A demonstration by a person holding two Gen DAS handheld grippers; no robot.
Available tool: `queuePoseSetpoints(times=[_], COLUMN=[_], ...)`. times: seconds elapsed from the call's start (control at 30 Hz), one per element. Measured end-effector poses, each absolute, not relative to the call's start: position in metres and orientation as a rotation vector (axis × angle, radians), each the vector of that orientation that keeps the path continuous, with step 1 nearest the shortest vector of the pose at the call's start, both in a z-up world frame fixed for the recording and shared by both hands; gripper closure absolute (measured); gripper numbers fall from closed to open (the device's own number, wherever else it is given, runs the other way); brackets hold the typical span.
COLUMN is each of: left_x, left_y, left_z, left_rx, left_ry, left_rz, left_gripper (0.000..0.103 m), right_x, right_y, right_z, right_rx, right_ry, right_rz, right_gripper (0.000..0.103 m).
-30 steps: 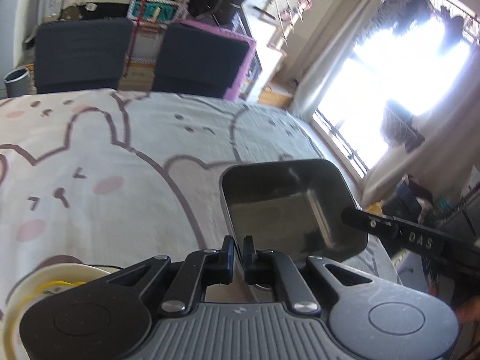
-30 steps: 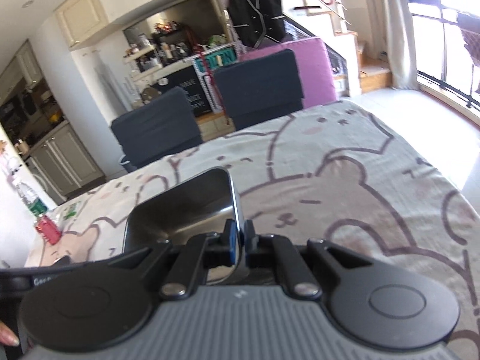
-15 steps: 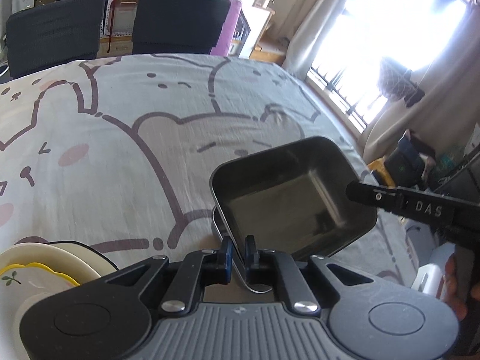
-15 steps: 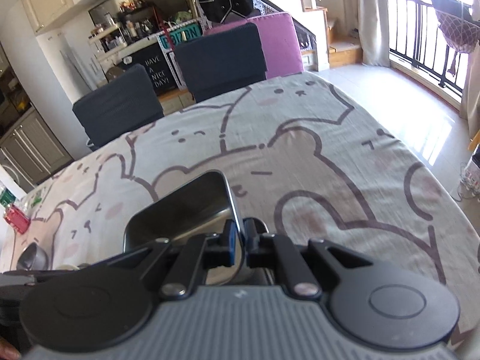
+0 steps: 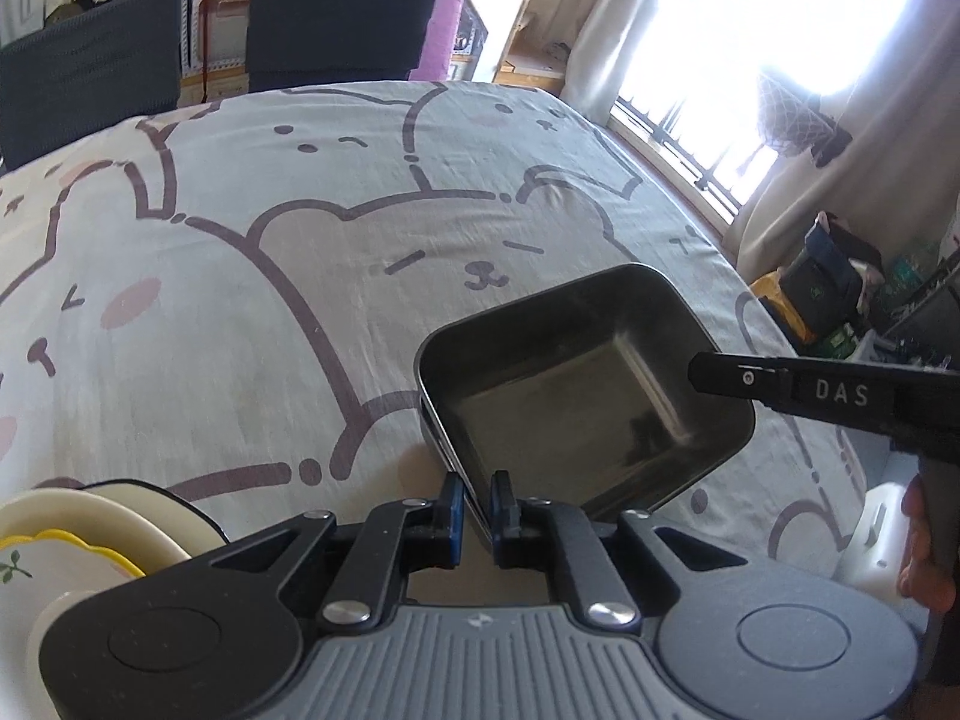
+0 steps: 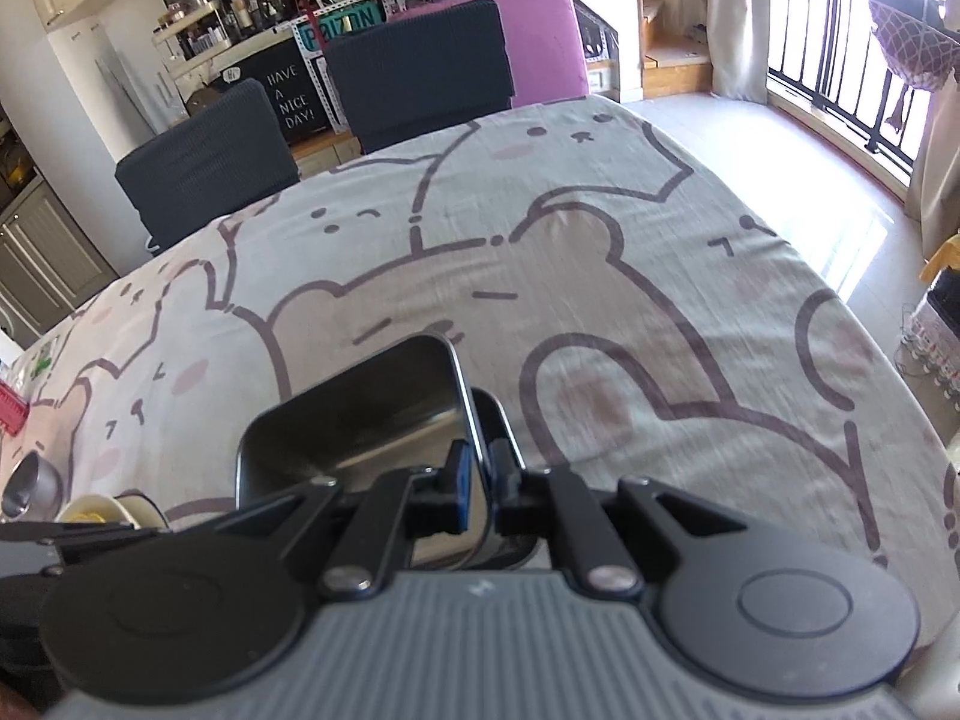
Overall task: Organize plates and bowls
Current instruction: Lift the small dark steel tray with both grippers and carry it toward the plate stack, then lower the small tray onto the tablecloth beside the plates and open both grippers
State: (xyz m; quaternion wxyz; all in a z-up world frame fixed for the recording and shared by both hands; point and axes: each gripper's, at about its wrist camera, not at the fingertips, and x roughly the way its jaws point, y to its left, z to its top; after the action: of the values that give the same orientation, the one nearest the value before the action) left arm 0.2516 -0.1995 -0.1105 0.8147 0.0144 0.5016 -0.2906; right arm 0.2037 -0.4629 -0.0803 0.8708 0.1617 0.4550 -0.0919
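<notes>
A square dark metal tray [image 5: 582,396] lies low over the bear-print tablecloth [image 5: 240,276], right on top of a second tray of the same kind whose rim [image 5: 431,429] peeks out beneath. My left gripper [image 5: 477,507] is shut on the top tray's near rim. In the right wrist view my right gripper [image 6: 480,480] is shut on the opposite rim of that tray [image 6: 354,414], with the lower tray's corner [image 6: 498,414] showing past it. One right finger [image 5: 756,378] shows across the tray in the left wrist view.
A stack of cream dishes with a yellow-edged one [image 5: 90,531] sits at the near left, also in the right wrist view as cream dishes [image 6: 114,507]. A metal spoon [image 6: 30,480] lies beyond. Dark chairs [image 6: 414,72] stand at the table's far edge.
Both grippers have sunk toward the table with the tray held between them and tipped further down. A second tray has come into sight right under the held one.
</notes>
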Motion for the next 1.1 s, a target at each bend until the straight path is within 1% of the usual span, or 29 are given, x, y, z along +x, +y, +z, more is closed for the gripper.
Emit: queuePoseSetpoints(times=[0.5,0.83,1.1], left_x=[0.247,0.249,0.252], left_y=[-0.206,-0.206,-0.205], left_z=[-0.116,-0.121,-0.127], left_rx=[0.101,0.085,0.069], left_ry=[1.057,1.088,1.114], left_rz=[-0.669,-0.684,-0.676], left_gripper=[0.091,0.090,0.087], right_x=[0.214,0.219,0.225], right_y=[-0.462,-0.466,-0.469], right_z=[-0.098,-0.106,-0.113], right_rx=[0.259,0.250,0.239], right_ry=[1.056,1.072,1.078], right_rz=[-0.241,-0.238,-0.236], right_gripper=[0.095,0.094,0.094])
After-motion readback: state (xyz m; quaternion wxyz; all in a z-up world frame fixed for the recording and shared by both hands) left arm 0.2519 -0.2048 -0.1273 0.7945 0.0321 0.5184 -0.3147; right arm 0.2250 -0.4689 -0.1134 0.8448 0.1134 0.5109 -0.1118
